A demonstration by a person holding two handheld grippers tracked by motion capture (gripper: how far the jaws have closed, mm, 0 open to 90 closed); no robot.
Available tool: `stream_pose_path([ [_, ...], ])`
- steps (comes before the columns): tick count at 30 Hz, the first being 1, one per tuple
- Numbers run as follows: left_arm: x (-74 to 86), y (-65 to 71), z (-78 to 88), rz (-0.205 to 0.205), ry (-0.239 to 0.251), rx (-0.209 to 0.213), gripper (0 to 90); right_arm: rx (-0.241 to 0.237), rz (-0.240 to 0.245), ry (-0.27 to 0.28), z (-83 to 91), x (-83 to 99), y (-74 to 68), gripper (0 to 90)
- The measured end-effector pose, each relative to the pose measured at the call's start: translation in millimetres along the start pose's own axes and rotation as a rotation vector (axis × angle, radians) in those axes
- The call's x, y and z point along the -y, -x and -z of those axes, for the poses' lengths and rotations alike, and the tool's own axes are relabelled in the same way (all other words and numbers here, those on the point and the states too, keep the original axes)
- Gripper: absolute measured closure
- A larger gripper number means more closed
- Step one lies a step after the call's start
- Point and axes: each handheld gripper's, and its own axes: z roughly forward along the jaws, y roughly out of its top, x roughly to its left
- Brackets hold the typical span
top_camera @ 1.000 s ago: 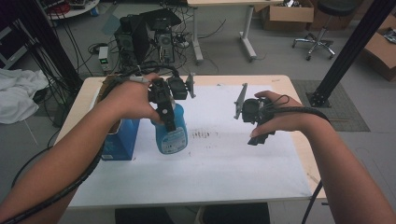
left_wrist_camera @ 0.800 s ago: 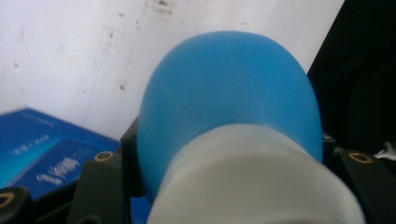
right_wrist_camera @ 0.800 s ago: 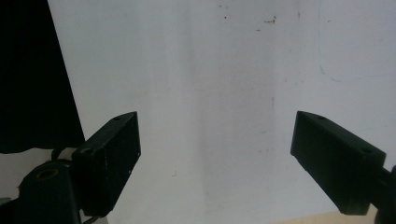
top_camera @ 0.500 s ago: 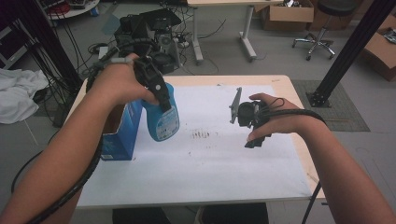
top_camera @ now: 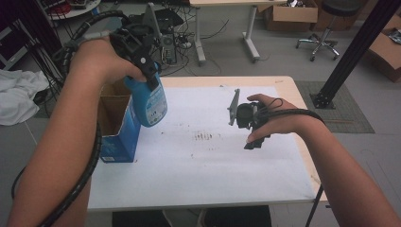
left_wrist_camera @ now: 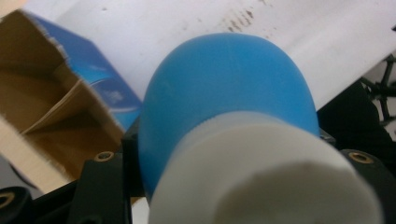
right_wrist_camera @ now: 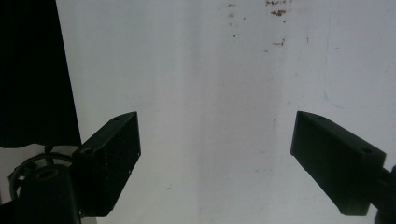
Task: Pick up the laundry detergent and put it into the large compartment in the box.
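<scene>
- The blue bottle's [left_wrist_camera: 224, 93] base is hidden behind its own blurred white cap [left_wrist_camera: 261, 177] in the left gripper view.
- The open box [left_wrist_camera: 51, 107] is cut off by that view's left edge.
- The bottle's label print [top_camera: 156, 106] is too small to be read.

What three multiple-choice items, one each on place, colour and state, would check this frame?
1. Where is the bottle?
A. Lying on the table
B. Held in the air beside the box
C. Inside the box

2. What colour is the bottle's body?
A. Blue
B. Green
C. Red

3. How does the right gripper stand?
A. Shut on the bottle
B. Shut on nothing
C. Open, holding nothing

Answers:
1 B: the left gripper holds it by the neck, clear of the table, next to the open box.
2 A: the left gripper view shows a blue body under a white cap.
3 C: in the right gripper view its jaws stand wide apart over the bare white surface.
</scene>
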Motion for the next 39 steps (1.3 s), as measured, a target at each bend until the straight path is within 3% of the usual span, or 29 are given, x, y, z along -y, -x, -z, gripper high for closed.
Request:
stream_pose_path([
  [1,2.1,-5.2,4.9,0.041,0.005,-0.004,39.4,0.000,0.005,0.001,-0.3,-1.0,0.1,15.9],
  [2,2.1,-5.2,4.9,0.041,0.005,-0.004,39.4,0.000,0.005,0.001,-0.3,-1.0,0.1,15.9],
  [4,5.8,-14.0,10.8,0.096,0.016,-0.001,39.4,-0.001,0.016,0.003,-0.5,-1.8,0.4,15.9],
  [7,8.4,-21.0,15.3,0.118,0.005,-0.002,39.3,-0.001,0.018,0.004,-0.7,-1.7,0.6,15.9],
  [13,15.9,-35.9,32.4,0.210,-0.011,-0.061,39.4,0.000,0.016,0.002,-1.1,-0.9,0.8,15.9],
  [21,25.4,-51.8,46.4,0.295,-0.015,-0.094,39.4,0.002,0.024,0.010,-1.7,-1.4,1.3,15.9],
  [27,31.5,-63.3,43.9,0.394,-0.049,-0.123,39.3,0.001,0.023,0.013,-2.5,-0.3,1.9,15.9],
  [32,39.5,-74.4,38.3,0.450,-0.056,-0.143,39.3,0.001,0.027,0.014,-3.0,0.0,1.0,15.9],
  [39,47.5,-82.7,29.0,0.467,-0.056,-0.150,39.3,0.003,0.026,0.019,-2.3,0.8,1.5,15.9],
])
